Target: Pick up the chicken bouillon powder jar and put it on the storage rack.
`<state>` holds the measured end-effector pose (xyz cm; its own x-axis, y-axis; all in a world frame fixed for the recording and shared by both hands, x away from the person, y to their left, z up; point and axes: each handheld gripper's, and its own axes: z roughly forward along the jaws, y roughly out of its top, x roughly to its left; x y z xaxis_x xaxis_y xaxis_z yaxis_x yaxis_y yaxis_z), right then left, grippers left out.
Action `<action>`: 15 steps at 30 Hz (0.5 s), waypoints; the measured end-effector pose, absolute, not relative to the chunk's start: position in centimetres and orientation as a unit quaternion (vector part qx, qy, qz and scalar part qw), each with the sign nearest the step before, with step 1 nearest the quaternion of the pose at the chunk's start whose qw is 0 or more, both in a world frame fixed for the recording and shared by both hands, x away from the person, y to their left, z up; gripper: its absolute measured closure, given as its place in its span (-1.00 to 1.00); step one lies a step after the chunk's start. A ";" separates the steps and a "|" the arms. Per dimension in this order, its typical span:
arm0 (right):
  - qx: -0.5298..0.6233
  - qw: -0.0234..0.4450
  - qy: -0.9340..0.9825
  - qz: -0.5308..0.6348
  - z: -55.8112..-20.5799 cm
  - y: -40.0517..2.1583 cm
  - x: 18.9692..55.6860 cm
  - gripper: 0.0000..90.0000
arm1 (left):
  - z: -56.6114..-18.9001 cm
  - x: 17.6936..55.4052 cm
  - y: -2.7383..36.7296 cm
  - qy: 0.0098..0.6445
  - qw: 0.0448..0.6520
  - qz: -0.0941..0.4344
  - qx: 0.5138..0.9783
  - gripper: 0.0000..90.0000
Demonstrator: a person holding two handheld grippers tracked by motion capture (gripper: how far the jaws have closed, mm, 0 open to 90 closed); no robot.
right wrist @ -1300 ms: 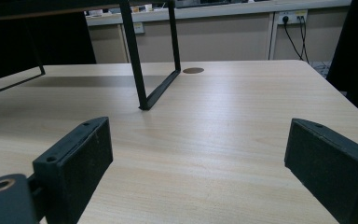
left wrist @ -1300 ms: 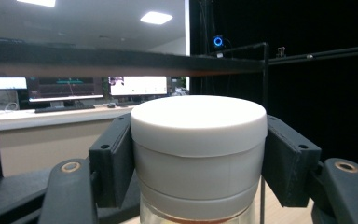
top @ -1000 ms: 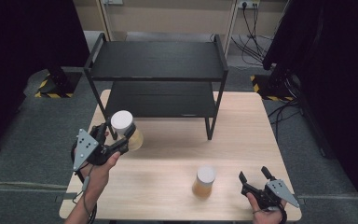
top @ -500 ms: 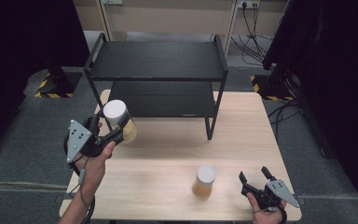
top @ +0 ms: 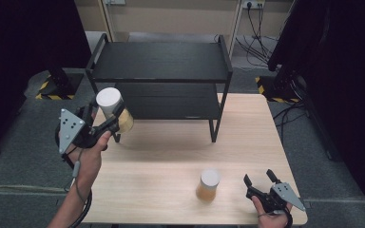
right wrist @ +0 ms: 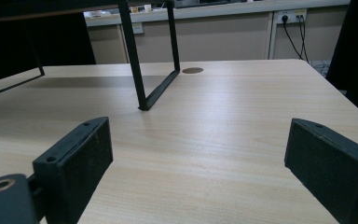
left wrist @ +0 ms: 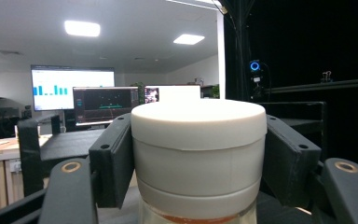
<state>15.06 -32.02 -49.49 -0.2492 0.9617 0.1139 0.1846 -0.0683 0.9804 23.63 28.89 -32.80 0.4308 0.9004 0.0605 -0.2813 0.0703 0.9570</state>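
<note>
Where the left gripper (top: pixel 116 116) clamps, the jar (top: pixel 115 112) sits — between both pads.

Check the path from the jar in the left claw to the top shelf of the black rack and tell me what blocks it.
Nothing visible blocks it. The left claw holds the white-lidded jar by the rack's left end, and the top shelf looks bare. Only its raised side rail lies between; the jar would need to clear it.

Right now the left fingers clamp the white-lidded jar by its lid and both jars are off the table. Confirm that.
Not quite. One jar is lifted, clamped at its lid in the left gripper. The second jar stands on the table, as the high view shows.
</note>
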 end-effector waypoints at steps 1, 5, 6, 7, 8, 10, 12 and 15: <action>0.494 0.362 0.579 0.538 -49.5 -32.0 15.1 -0.83 | -32.6 23.7 28.9 0.298 0.667 0.443 0.519 -0.25; 0.495 0.361 0.580 0.537 -49.5 -32.0 15.1 -0.83 | -32.0 23.8 28.8 0.297 0.666 0.447 0.518 -0.25; 0.495 0.361 0.580 0.537 -49.5 -32.0 15.1 -0.83 | -31.9 23.8 28.8 0.297 0.667 0.448 0.516 -0.25; 0.495 0.361 0.580 0.537 -49.5 -32.0 15.1 -0.83 | -31.7 23.9 28.8 0.297 0.667 0.449 0.515 -0.25; 0.495 0.361 0.579 0.538 -49.5 -32.0 15.1 -0.83 | -31.6 23.9 28.8 0.297 0.668 0.449 0.514 -0.25; 0.495 0.360 0.580 0.537 -49.5 -32.0 15.1 -0.83 | -31.3 24.0 28.7 0.299 0.668 0.449 0.512 -0.25; 0.496 0.359 0.581 0.537 -49.4 -32.1 15.1 -0.83 | -31.0 24.2 28.6 0.300 0.668 0.450 0.511 -0.25; 0.494 0.359 0.581 0.538 -49.4 -32.1 15.1 -0.83 | -30.6 24.4 28.5 0.300 0.667 0.451 0.511 -0.25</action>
<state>15.13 -32.12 -49.45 -0.2538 0.9603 0.1157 0.1880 -0.0684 0.9798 24.39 28.47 -30.56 0.4129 0.9087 0.0616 -0.2961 0.0699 0.9526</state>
